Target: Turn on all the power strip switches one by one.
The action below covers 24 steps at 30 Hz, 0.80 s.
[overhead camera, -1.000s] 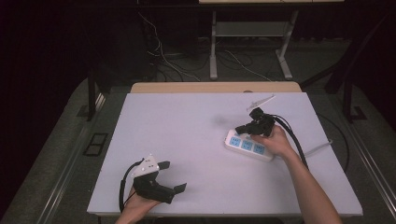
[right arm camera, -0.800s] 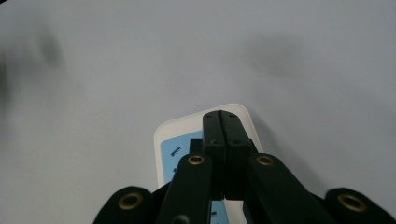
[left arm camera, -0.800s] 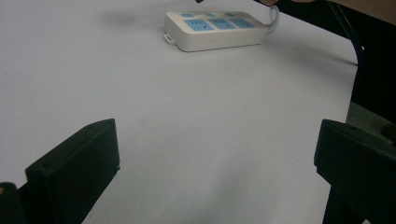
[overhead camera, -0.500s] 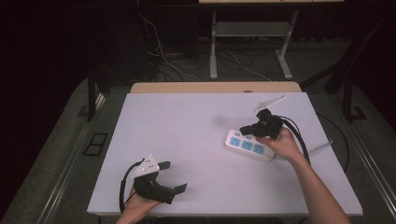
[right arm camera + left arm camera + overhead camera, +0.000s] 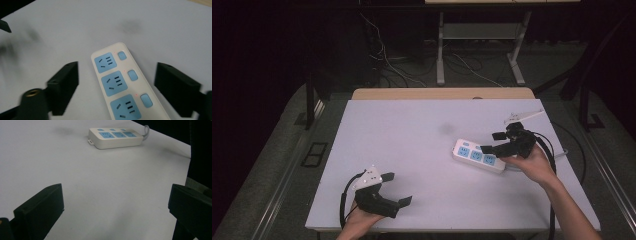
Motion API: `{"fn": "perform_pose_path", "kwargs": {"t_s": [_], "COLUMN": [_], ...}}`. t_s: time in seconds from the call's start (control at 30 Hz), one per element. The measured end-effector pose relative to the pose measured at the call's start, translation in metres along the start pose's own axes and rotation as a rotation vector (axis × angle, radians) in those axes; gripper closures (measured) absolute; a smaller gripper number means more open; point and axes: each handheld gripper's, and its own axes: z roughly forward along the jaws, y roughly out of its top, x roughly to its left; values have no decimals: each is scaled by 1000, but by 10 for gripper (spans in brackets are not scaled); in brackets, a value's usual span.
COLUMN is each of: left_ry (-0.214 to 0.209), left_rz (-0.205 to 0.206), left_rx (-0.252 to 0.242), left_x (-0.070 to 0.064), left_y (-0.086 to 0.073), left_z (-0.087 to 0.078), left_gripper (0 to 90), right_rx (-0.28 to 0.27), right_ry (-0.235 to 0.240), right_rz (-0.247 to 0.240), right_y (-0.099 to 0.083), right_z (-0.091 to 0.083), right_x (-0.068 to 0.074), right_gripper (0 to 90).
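My right gripper (image 5: 493,142) has dropped in toward the power strip (image 5: 479,156) over the last second, from a spot beyond its far end to just above it, jaws spread wide on either side of the strip's width. In the right gripper view the power strip (image 5: 122,82) lies between those open jaws, its three blue sockets and switches facing up (small red lights show beside each switch). It lies flat on the table (image 5: 412,150) near the right edge, about midway front to back. I read this as lining up for a grasp across the body, not yet closed. My left gripper (image 5: 399,189) rests at the near-left corner, jaws wide and holding nothing, well apart from the strip.
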Motion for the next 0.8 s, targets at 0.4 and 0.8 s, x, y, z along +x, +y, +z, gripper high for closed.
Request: {"fn": "perform_pose_path", "kwargs": {"t_s": [0.4,0.8], "left_ry": [7,12], "left_rz": [-6,-5], "left_rx": [0,1], "left_x": [1,1], "left_y": [0,0], "left_z": [-1,-1], "left_gripper": [0,0], "right_rx": [-62,-135], "right_ry": [9,9], "right_rz": [51,97], "right_y": [-37,-91], "right_z": [-29,-41], "right_x": [16,33], "right_gripper": [2,3]}}
